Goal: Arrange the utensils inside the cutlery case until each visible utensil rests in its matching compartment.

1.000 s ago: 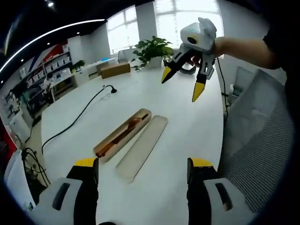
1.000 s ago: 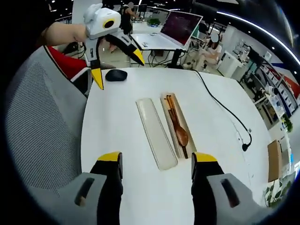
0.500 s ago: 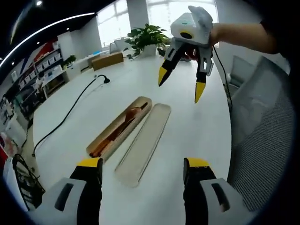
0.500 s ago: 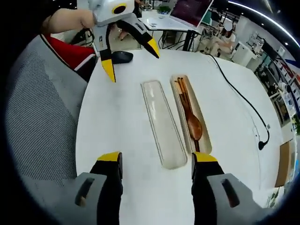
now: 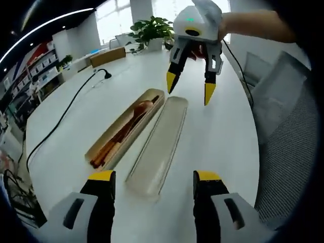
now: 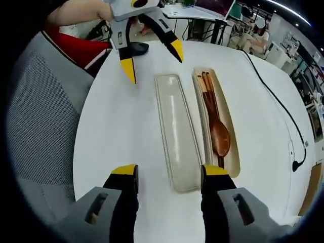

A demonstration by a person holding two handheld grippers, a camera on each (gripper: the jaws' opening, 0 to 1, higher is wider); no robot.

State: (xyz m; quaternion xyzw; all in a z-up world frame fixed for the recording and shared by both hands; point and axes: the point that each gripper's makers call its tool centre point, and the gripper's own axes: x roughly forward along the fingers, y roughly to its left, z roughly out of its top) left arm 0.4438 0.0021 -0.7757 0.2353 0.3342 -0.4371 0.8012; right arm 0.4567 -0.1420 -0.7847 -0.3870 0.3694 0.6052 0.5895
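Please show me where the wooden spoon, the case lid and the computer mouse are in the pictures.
wooden spoon (image 6: 220,136): right gripper view, on its bowl.
case lid (image 6: 176,131): right gripper view, middle of its inner surface.
computer mouse (image 6: 138,48): right gripper view, on its dark top.

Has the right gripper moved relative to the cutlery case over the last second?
Yes. In the left gripper view the right gripper has come down toward the table and now hangs open near the far end of the lid, beside the cutlery case.

In the right gripper view, the spoon overlaps the chopsticks, hiding their lower ends inside the case.
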